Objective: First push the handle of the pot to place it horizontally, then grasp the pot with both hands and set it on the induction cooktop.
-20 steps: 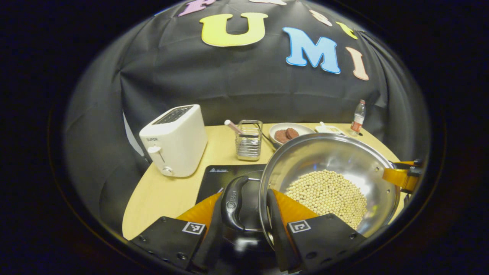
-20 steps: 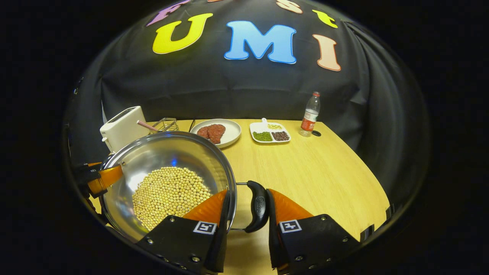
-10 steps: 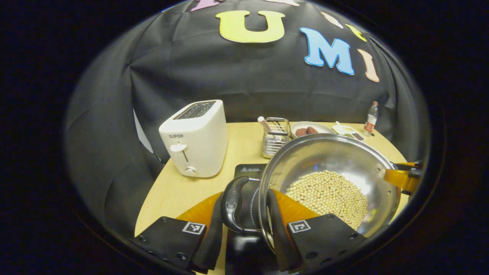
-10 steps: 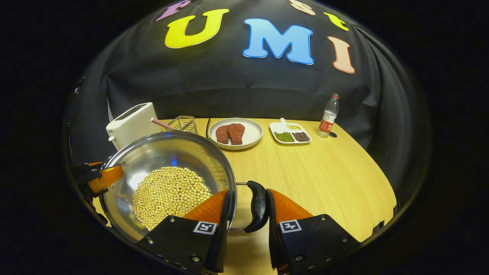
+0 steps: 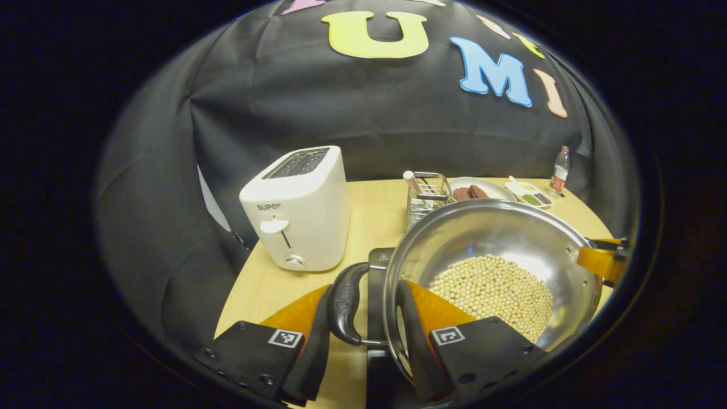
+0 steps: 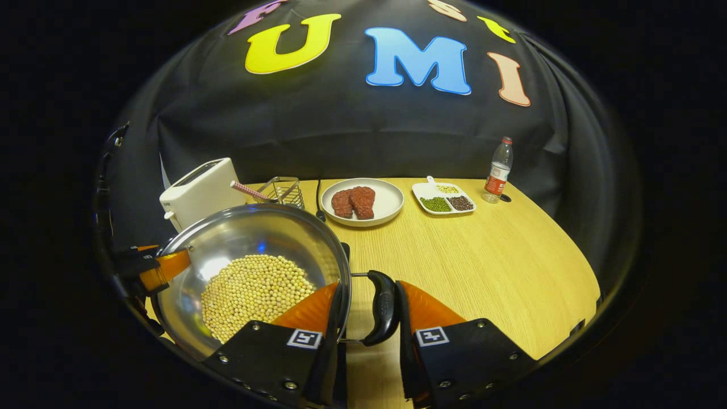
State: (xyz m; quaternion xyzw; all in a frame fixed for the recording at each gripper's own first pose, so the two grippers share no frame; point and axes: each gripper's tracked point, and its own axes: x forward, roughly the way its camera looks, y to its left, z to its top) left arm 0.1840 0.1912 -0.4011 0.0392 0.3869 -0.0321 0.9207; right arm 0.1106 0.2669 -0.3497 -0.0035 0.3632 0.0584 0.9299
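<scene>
A steel pot [image 5: 500, 244] with soybeans [image 5: 491, 287] in it is held between both grippers. My left gripper [image 5: 363, 318] is shut across the pot's black left handle [image 5: 342, 304] and the rim, one finger outside the handle and one inside the wall. My right gripper [image 6: 369, 312] is shut the same way on the right handle [image 6: 383, 307] of the pot [image 6: 250, 238]. A strip of the black induction cooktop [image 5: 377, 272] shows under the left handle. I cannot tell whether the pot touches it. The far gripper's finger [image 5: 596, 264] shows at the opposite rim.
A white toaster [image 5: 295, 210] stands left of the cooktop, a wire rack [image 5: 426, 196] behind it. On the wooden table [image 6: 483, 261] farther back are a plate of meat [image 6: 363, 201], a divided dish of beans [image 6: 446, 199] and a bottle [image 6: 497, 170].
Both grippers have carried the pot to the left, toward the toaster. Less of the cooktop shows beside the pot than before. Both grips are unchanged.
</scene>
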